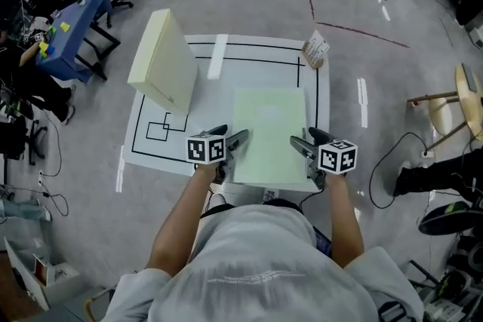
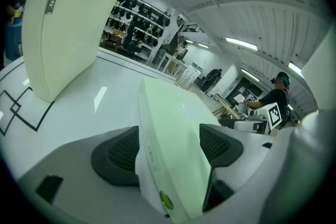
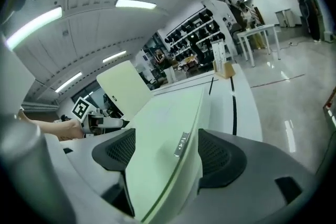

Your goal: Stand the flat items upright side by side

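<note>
A pale green flat box (image 1: 269, 133) lies flat on the white table (image 1: 249, 68), close to its near edge. A cream box (image 1: 162, 60) stands upright at the table's left. My left gripper (image 1: 234, 143) is at the green box's left edge and my right gripper (image 1: 302, 147) at its right edge. In the left gripper view the green box (image 2: 173, 113) runs between the wide jaws of the left gripper (image 2: 168, 149), which are open. The right gripper view shows the same box (image 3: 163, 128) edge-on between the open jaws of the right gripper (image 3: 168, 157). The cream box (image 3: 123, 86) stands beyond.
A small card stand (image 1: 315, 49) sits at the table's far right corner. Black lines mark the tabletop. A blue table (image 1: 72, 34) stands on the floor to the left, a wooden chair (image 1: 462, 98) and cables to the right.
</note>
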The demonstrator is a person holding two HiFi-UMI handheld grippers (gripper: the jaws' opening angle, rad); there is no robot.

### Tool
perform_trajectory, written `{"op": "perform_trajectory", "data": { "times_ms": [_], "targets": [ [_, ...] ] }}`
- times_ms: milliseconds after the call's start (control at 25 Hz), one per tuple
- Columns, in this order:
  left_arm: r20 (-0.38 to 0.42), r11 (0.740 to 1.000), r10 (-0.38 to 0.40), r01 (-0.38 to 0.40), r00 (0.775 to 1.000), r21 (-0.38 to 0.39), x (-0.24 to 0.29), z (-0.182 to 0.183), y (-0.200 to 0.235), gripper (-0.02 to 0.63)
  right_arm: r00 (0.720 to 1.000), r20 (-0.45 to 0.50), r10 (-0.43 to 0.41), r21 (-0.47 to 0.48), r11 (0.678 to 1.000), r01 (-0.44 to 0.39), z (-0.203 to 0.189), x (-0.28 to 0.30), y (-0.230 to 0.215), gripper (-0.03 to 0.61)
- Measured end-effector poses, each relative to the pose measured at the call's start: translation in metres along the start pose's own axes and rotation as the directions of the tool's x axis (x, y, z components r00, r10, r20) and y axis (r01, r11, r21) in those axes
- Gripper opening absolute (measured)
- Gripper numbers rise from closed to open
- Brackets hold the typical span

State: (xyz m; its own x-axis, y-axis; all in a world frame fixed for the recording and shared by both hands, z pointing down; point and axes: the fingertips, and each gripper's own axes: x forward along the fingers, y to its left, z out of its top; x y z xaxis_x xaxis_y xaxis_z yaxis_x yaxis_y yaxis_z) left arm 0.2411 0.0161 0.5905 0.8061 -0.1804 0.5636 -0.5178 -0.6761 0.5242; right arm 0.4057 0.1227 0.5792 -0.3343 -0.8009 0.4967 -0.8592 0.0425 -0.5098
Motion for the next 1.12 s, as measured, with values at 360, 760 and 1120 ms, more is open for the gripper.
{"op": "perform_trajectory", "data": {
  "times_ms": [360, 760, 1120],
  "targets": [
    [-0.042, 0.995, 0.059, -0.062, 0.997, -0.082, 0.03, -0.002, -0.003, 0.357, 0.986, -0.12, 0.116, 0.079, 0.991, -0.107, -0.004, 0.035, -0.031, 0.39],
    [-0.024, 0.981, 0.029, -0.033, 0.999, -0.192, 0.046, -0.009, 0.007, 0.391, 0.97, -0.197, 0.14, 0.095, 0.988, -0.123, -0.01, 0.047, -0.036, 0.396],
    [0.017, 0.972, -0.08, 0.081, 0.997, -0.22, 0.043, -0.009, 0.01, 0.386, 0.965, -0.21, 0.159, 0.075, 0.986, -0.146, -0.008, 0.051, -0.035, 0.408]
  ]
}}
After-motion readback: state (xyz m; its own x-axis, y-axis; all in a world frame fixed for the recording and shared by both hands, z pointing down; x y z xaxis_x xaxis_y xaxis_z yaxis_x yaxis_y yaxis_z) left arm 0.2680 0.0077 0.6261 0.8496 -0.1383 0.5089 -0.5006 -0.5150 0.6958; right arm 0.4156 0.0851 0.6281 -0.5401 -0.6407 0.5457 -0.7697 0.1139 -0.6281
